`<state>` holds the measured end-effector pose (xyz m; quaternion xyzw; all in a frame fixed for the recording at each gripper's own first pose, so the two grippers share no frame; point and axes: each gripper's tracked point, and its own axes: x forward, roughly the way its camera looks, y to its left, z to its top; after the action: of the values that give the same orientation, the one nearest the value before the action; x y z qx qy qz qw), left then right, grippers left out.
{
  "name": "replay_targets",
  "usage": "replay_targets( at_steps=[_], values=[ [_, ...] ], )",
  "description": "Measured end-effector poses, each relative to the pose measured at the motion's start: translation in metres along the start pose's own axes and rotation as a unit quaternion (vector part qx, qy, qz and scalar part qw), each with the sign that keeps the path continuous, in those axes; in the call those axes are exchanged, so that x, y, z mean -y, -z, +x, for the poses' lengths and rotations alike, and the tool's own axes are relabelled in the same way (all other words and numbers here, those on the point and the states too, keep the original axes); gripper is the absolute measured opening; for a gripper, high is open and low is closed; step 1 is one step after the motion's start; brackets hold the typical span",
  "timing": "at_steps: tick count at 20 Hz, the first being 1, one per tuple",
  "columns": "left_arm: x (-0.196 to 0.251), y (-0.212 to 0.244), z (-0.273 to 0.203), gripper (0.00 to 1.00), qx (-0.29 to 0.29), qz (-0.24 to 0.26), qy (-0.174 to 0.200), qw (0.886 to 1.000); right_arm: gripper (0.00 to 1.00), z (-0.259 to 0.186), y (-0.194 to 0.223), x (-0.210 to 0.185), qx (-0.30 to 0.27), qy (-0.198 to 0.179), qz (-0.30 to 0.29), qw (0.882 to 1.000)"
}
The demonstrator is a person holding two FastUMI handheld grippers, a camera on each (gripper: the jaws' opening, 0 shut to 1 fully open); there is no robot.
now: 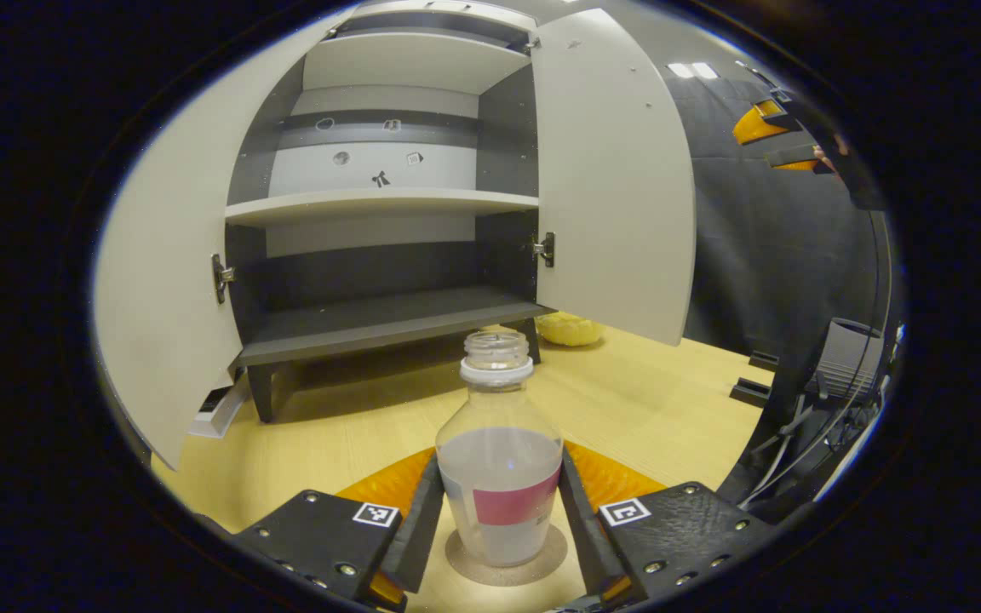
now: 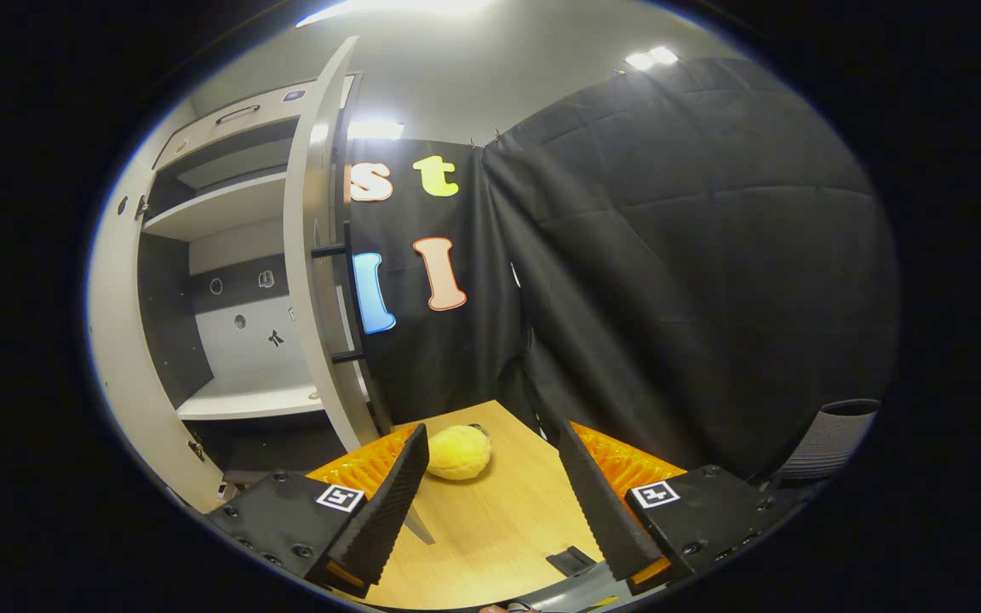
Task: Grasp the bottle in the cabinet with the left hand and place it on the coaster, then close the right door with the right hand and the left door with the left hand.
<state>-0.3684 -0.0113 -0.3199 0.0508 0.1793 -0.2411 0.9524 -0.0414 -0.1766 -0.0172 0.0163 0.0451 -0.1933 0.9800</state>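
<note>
A clear bottle (image 1: 499, 477) with a white cap ring and a pink label stands upright on a round coaster (image 1: 505, 562) on the wooden table. My left gripper (image 1: 499, 464) holds it, a finger pressed on each side of its body. Behind it the cabinet (image 1: 384, 204) stands with its left door (image 1: 167, 281) and right door (image 1: 618, 179) swung wide, its shelves bare. My right gripper (image 2: 493, 430) is open above the table with nothing between its fingers, to the right of the right door's edge (image 2: 316, 255) and its dark handle (image 2: 346, 298).
A yellow plush toy (image 2: 459, 452) lies on the table near the cabinet's right foot, also seen as the yellow plush (image 1: 570, 329). Black cloth walls close the right side. A grey ribbed bin (image 1: 848, 358) stands past the table's right edge.
</note>
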Motion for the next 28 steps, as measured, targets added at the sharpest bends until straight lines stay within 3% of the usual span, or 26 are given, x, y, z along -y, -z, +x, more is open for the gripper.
replay_targets(
  at_steps=[3, 4, 5, 7, 8, 9, 10, 11, 13, 14, 15, 17, 22, 27, 28],
  values=[
    [-0.002, 0.01, -0.009, 0.71, -0.008, -0.013, -0.007, 1.0, 0.98, 0.002, 0.004, -0.003, 0.0, -0.004, -0.017, 1.0],
    [0.0, 0.012, -0.011, 0.71, -0.012, -0.018, -0.008, 1.0, 0.92, 0.003, 0.007, -0.003, -0.002, -0.004, -0.023, 1.0],
    [0.001, 0.015, -0.014, 0.77, -0.013, -0.02, -0.007, 1.0, 0.92, 0.004, 0.009, -0.003, -0.005, -0.005, -0.026, 1.0],
    [0.004, 0.02, -0.018, 0.72, -0.022, -0.029, -0.008, 0.999, 0.92, 0.006, 0.015, -0.004, -0.011, -0.006, -0.034, 0.999],
    [0.005, 0.021, -0.02, 0.84, -0.028, -0.031, -0.008, 0.999, 0.98, 0.007, 0.018, -0.005, -0.014, -0.006, -0.037, 0.999],
    [0.009, 0.021, -0.021, 0.96, -0.029, -0.032, -0.004, 0.999, 0.92, 0.008, 0.021, -0.007, -0.017, -0.009, -0.037, 0.999],
    [0.011, 0.019, -0.022, 1.0, -0.029, -0.029, -0.002, 0.999, 0.92, 0.009, 0.024, -0.009, -0.021, -0.011, -0.034, 0.999],
    [0.009, 0.016, -0.024, 0.96, -0.028, -0.024, -0.004, 0.999, 0.92, 0.009, 0.027, -0.009, -0.024, -0.012, -0.033, 0.999],
    [0.007, 0.008, -0.029, 0.95, -0.023, -0.016, -0.013, 1.0, 0.98, 0.009, 0.029, -0.009, -0.025, -0.01, -0.037, 0.999],
    [0.007, 0.002, -0.033, 1.0, -0.02, -0.015, -0.016, 1.0, 0.98, 0.009, 0.03, -0.008, -0.025, -0.009, -0.038, 0.999],
    [0.008, -0.002, -0.039, 0.95, -0.017, -0.016, -0.018, 1.0, 0.98, 0.009, 0.032, -0.006, -0.025, -0.009, -0.036, 0.999],
    [0.006, -0.015, -0.052, 0.95, -0.008, -0.018, -0.022, 1.0, 0.98, 0.008, 0.033, -0.003, -0.022, -0.008, -0.033, 0.999],
    [0.003, -0.083, -0.086, 0.95, 0.035, -0.044, -0.026, 0.998, 0.98, 0.019, 0.028, 0.002, -0.014, -0.01, -0.023, 1.0],
    [-0.039, -0.183, -0.12, 0.95, 0.116, -0.073, -0.114, 0.984, 0.98, 0.036, 0.001, 0.001, 0.011, -0.027, -0.019, 0.999],
    [-0.049, -0.203, -0.127, 1.0, 0.127, -0.069, -0.139, 0.98, 0.98, 0.039, -0.007, -0.002, 0.015, -0.035, -0.017, 0.999]
  ],
)
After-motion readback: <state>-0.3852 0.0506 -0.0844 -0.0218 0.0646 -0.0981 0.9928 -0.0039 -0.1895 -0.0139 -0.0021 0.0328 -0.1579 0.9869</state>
